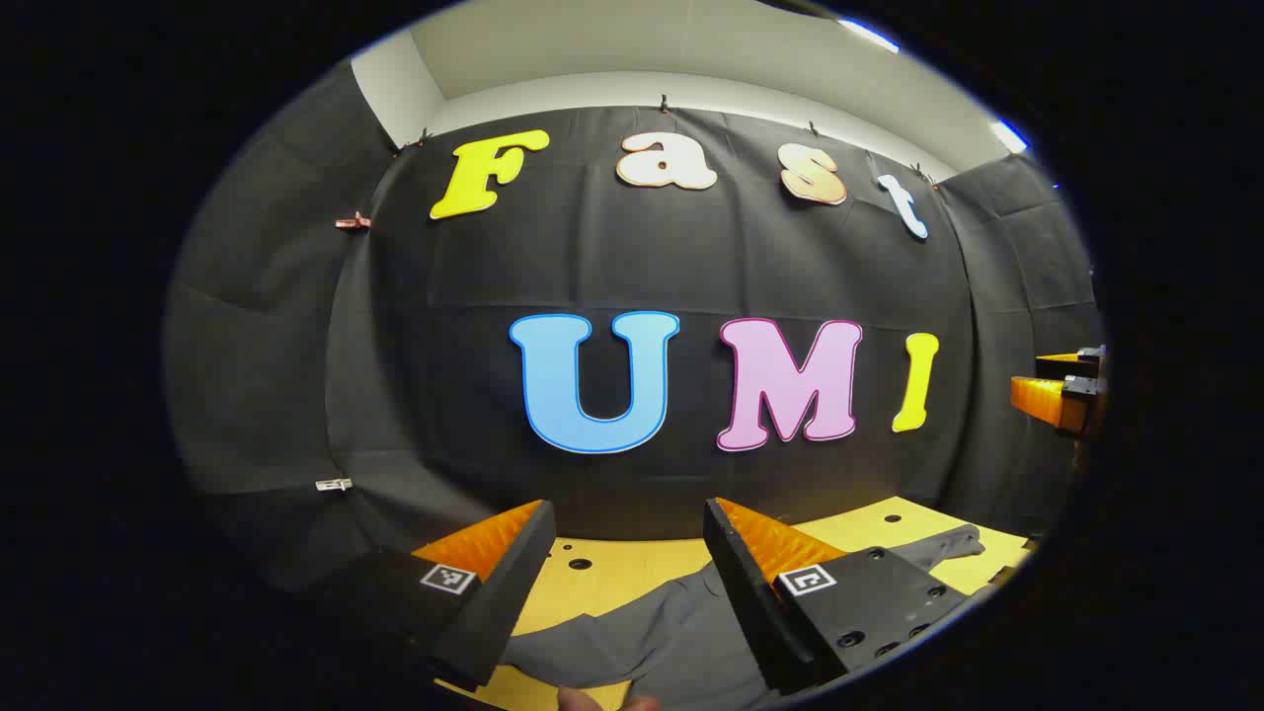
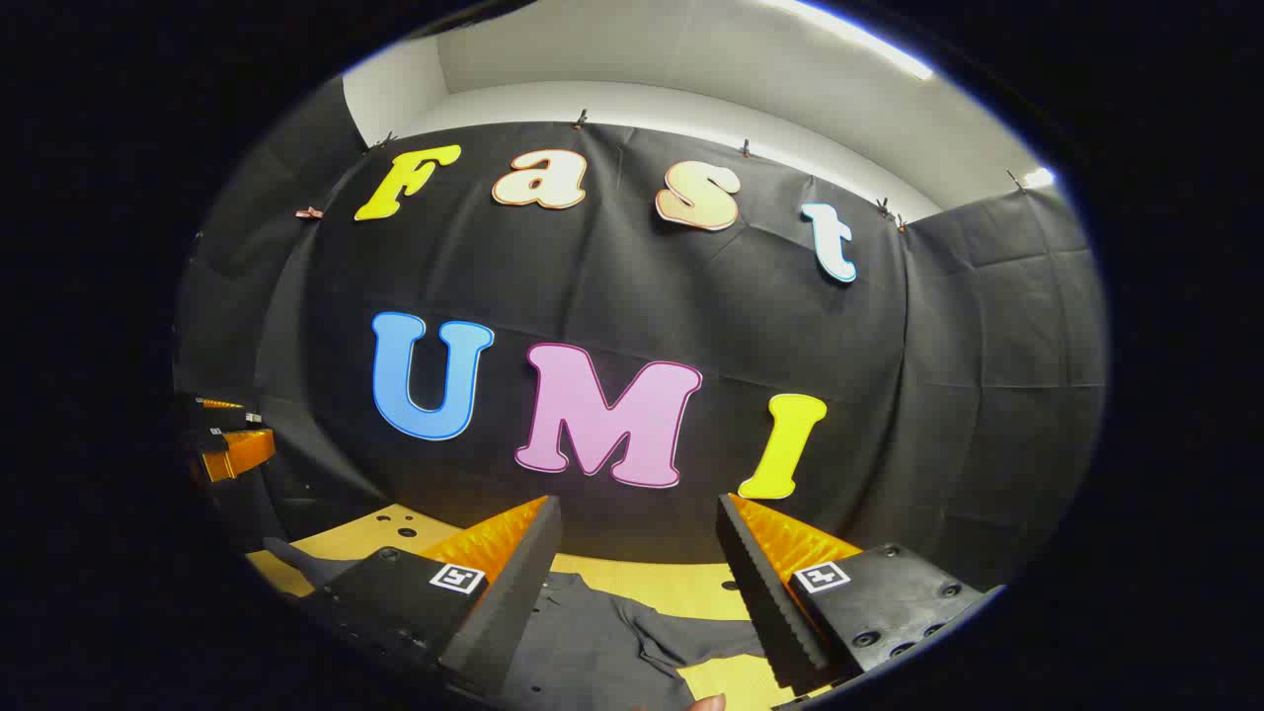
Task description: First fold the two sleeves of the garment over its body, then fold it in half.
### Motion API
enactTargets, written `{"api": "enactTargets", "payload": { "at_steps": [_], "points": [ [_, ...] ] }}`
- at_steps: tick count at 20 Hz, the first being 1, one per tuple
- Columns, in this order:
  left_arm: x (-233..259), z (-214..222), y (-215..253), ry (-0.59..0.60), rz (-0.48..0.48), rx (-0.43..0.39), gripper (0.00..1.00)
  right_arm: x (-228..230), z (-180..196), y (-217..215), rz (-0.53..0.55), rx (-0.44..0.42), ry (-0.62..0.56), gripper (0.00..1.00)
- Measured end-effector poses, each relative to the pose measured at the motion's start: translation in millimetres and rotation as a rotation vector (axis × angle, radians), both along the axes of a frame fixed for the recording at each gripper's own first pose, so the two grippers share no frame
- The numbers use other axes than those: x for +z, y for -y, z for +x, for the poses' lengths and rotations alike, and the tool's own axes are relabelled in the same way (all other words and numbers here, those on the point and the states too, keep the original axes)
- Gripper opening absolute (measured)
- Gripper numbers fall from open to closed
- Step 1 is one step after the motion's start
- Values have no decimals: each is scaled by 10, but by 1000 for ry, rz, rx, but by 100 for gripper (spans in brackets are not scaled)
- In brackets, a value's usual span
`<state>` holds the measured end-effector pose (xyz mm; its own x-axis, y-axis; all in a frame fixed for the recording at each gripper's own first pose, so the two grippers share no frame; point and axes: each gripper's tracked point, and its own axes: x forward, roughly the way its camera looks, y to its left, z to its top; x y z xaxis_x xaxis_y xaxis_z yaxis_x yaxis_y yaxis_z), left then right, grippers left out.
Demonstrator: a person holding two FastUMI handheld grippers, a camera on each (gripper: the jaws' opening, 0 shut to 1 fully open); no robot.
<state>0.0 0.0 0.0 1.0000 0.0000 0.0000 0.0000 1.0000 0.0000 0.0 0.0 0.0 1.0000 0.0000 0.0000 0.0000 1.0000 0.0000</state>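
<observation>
**Grey garment, flat on tabletop, untouched**

Garment: dark grey, spread on the yellow tabletop, one sleeve reaching toward the far right edge in the left gripper view; creased in the right gripper view.
Left gripper: raised above the garment, jaws released, nothing between them.
Right gripper: likewise raised, jaws released.

Matt grey cloth garment lies on a smooth, seemingly wooden yellow table.

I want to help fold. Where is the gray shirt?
The gray shirt lies on the yellow table, low in both gripper views, below the open left gripper and right gripper.
</observation>
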Motion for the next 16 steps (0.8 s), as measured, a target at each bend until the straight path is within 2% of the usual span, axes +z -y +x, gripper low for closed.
{"api": "enactTargets", "payload": {
  "at_steps": [12,14,15,16],
  "points": [
    [-53,65,-26,-14,-8,8,95,22,46,-3,-26,-7,8,98],
    [-48,64,-5,-12,-5,7,95,23,39,-4,-26,-3,10,92],
    [-55,69,-1,-11,-5,7,95,16,48,0,-23,-2,8,97],
    [-50,64,5,-12,-5,6,95,7,55,12,-17,-4,3,97]
  ]
}}
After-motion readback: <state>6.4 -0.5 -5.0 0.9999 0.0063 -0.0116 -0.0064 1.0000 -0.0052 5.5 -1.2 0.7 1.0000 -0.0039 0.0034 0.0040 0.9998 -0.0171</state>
